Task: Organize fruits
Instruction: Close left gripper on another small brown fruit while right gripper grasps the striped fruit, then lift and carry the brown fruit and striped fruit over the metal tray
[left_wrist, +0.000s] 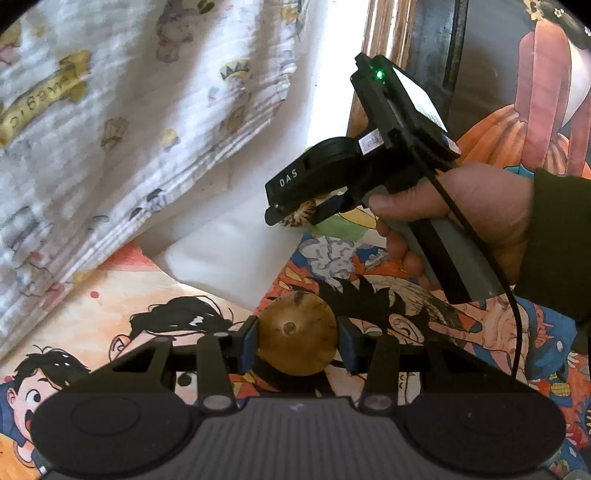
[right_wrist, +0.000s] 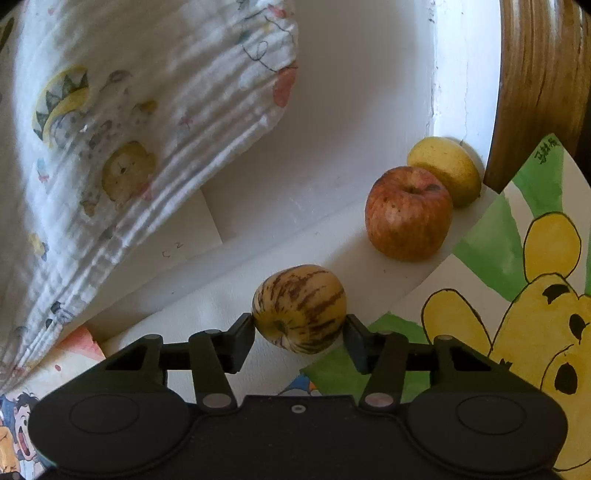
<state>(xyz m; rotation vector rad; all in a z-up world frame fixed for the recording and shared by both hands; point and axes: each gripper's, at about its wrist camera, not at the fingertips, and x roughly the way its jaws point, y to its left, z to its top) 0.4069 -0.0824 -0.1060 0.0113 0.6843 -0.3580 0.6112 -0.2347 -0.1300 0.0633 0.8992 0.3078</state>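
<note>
Both grippers loaded. Left gripper (left_wrist: 297, 334) is clenched on a round brown fruit (left_wrist: 297, 332), held above the cartoon-print sheet (left_wrist: 424, 306). Right gripper (right_wrist: 299, 325) is clamped on a striped yellow fruit (right_wrist: 300, 308), held over the white ledge (right_wrist: 258, 280).

Risks, as we judge them:
- Both fruits are round and pinched only at their sides; a tilt or a slack squeeze could let either roll out.
- The red apple (right_wrist: 408, 212) and yellow apple (right_wrist: 445, 173) sit touching at 1 o'clock of the striped fruit, near the ledge corner. Setting down too close could nudge them.
- The hanging printed cloth (right_wrist: 122, 129) at 10 o'clock could snag a gripper.

View differences: only the right wrist view shows the two apples. Only the left shows the person's hand (left_wrist: 461, 218) holding the right gripper, and the brown fruit.
</note>
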